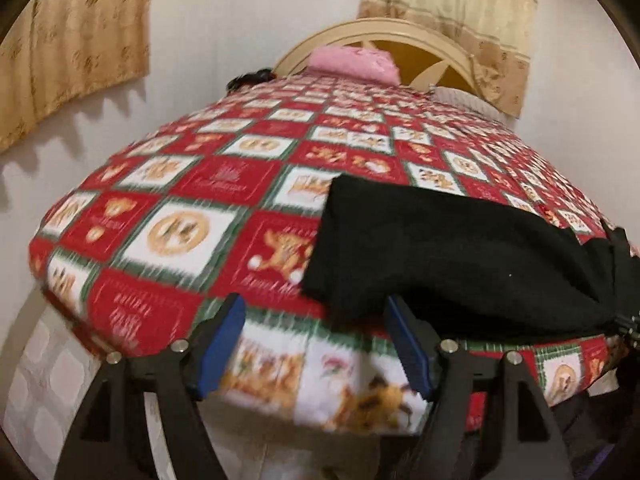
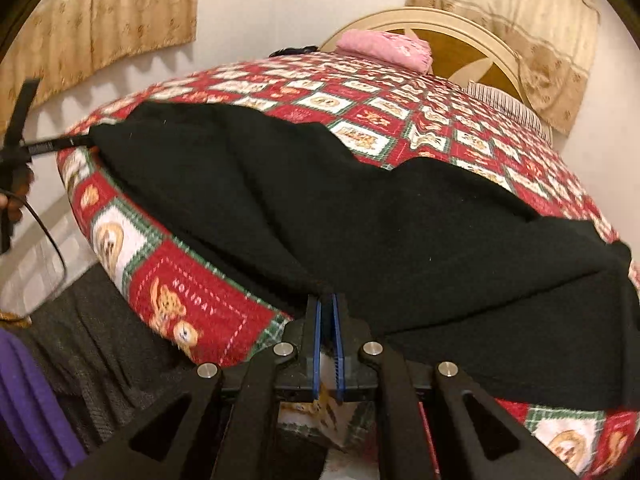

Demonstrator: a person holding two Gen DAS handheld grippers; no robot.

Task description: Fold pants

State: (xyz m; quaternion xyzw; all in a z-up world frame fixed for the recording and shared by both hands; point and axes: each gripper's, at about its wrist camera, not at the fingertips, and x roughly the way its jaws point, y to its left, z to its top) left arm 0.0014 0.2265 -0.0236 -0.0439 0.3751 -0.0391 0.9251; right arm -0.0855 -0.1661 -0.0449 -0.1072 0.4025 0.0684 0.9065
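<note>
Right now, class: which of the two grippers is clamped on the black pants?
The right gripper: its blue pads pinch the black pants. The left gripper stands open, nothing between its pads.

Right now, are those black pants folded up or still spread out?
Spread out, not neatly folded: the black pants lie stretched across the near edge of the patterned bedspread, loosely rumpled.

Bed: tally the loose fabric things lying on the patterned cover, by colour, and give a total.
Black: 1, the pants, spread across the near side of the cover.
Pink: 1, a folded bundle by the headboard.
Striped, pale: 1, a pillow at the far right.
Total: 3. A dark shape at the far left edge is too unclear to count.
</note>
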